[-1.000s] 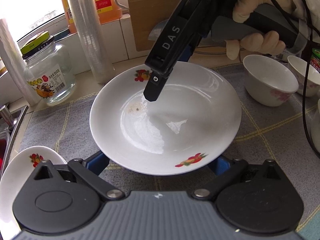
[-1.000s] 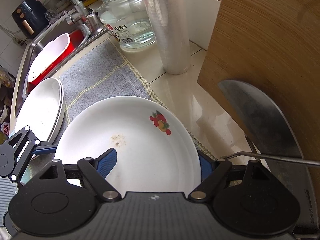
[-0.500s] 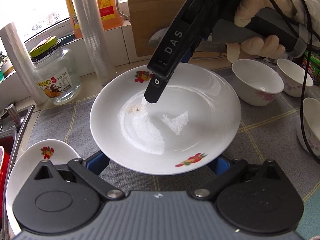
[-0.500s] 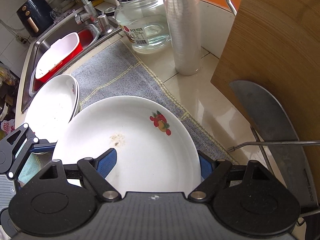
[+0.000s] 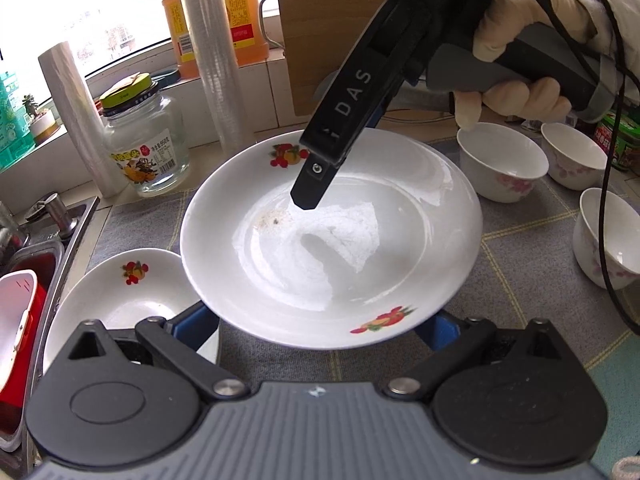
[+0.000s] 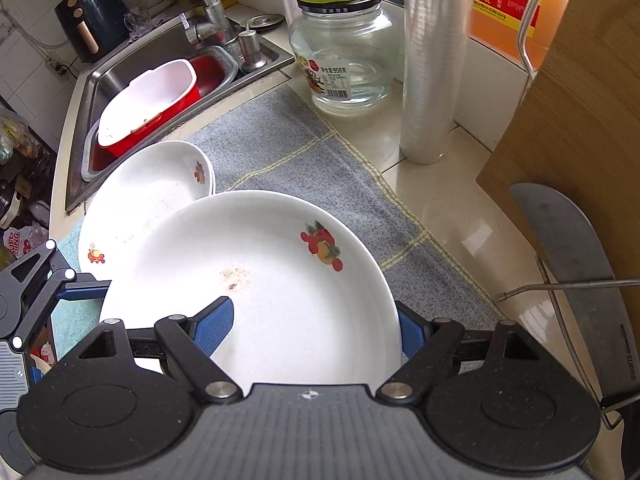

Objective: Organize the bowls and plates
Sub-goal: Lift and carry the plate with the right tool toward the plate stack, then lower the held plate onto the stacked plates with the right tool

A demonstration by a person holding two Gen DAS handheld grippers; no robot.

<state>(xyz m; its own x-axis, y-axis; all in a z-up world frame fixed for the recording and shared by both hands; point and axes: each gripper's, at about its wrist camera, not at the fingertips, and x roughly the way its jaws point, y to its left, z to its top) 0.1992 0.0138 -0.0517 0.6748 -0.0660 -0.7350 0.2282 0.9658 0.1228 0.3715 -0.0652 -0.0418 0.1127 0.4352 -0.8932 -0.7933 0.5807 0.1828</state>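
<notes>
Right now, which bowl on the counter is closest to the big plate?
Find the big white plate held over the grey mat. Three small flowered bowls sit to its right; the closest bowl is under the gloved hand, beside the plate's rim.

left tool fingertips (image 5: 320,326) — hidden under plate (image 5: 400,184) | knife (image 6: 568,248) — cut off

My right gripper (image 6: 316,328) tilts steeply down, one blue pad (image 6: 214,322) inside a white fruit-printed plate (image 6: 280,280), the other outside its rim, clamping it. My gloved right hand (image 5: 520,60) wraps the grey handle. My left gripper (image 5: 320,326) sits low, its blue fingers (image 5: 196,322) under the plate's near edge; their grip is hidden.
</notes>
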